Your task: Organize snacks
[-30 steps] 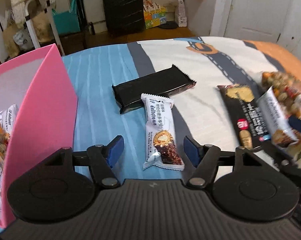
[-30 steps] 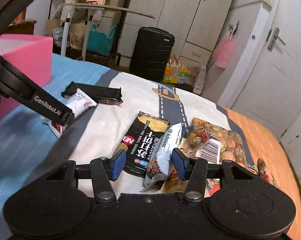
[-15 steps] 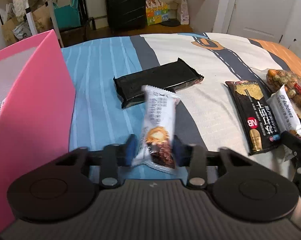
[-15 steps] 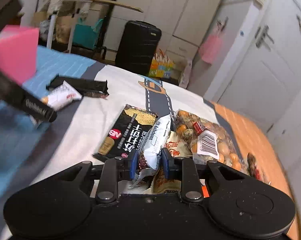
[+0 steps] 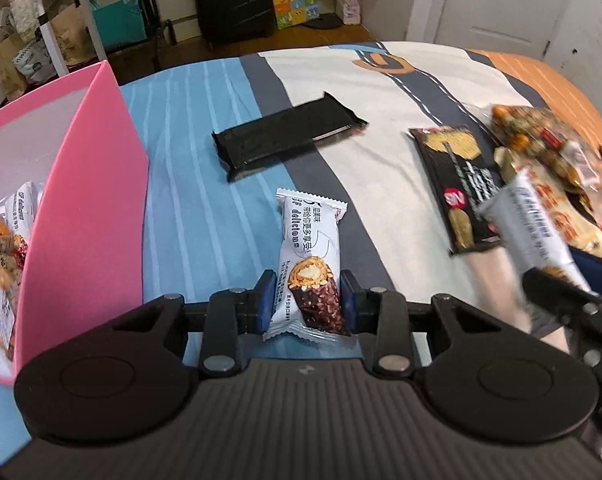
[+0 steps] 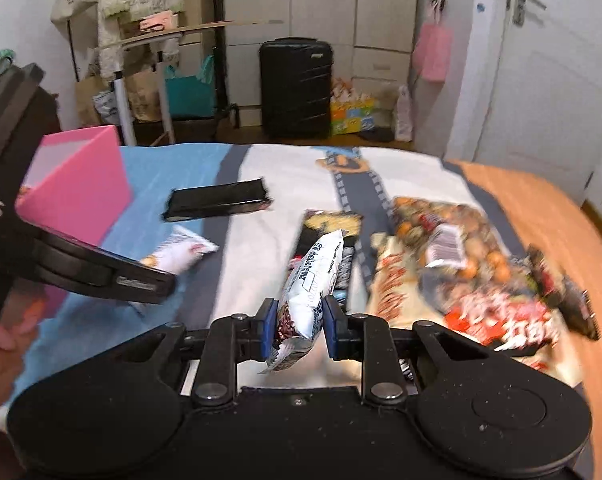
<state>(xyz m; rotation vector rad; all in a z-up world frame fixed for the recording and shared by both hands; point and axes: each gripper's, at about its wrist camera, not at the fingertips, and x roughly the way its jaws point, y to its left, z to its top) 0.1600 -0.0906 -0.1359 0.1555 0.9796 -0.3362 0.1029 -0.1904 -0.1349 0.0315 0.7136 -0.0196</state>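
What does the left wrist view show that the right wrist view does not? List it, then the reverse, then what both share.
Only the left wrist view: snack packets inside the pink open box, and the left tool shut on a white chocolate-roll packet.

Only the right wrist view: white wardrobe doors, a pink hanging bag.

Both: the long black wrapped bar, the black suitcase, and the right tool gripping a second white packet.

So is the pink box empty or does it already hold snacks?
It holds snacks: the pink box shows several wrapped packets inside its open top.
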